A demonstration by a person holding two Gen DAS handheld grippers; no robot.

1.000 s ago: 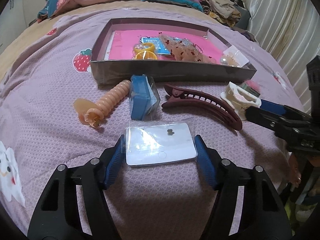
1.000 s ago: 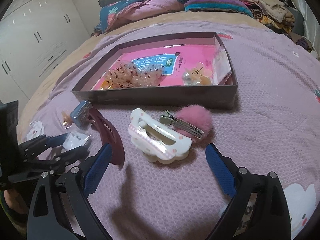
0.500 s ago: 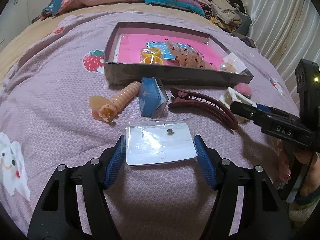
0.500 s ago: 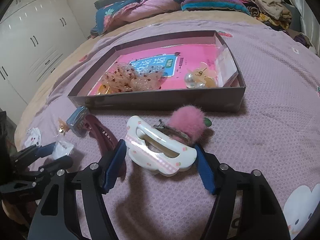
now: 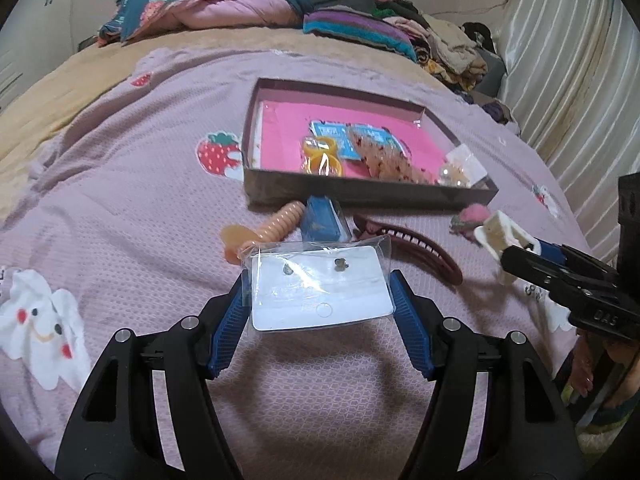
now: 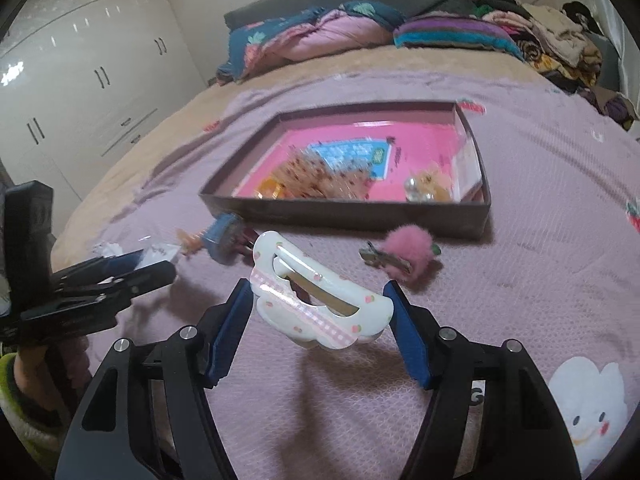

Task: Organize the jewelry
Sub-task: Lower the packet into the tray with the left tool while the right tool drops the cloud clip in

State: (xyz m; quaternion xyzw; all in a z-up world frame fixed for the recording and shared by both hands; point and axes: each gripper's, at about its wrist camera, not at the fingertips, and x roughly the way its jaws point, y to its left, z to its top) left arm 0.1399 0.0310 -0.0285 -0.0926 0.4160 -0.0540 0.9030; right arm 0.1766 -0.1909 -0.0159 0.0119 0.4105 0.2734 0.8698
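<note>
Jaws half-wide, left gripper (image 5: pixel 320 300) clamping earring card (image 5: pixel 320 284), right gripper (image 6: pixel 320 316) seemingly clamping white hair claw (image 6: pixel 320 308).

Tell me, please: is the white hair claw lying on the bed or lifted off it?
Lifted. The right tongs grip the white hair claw at both ends, and its shadow falls on the purple bedspread below it.

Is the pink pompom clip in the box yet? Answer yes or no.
No: the pompom clip lies on the bedspread, in front of the box.
</note>
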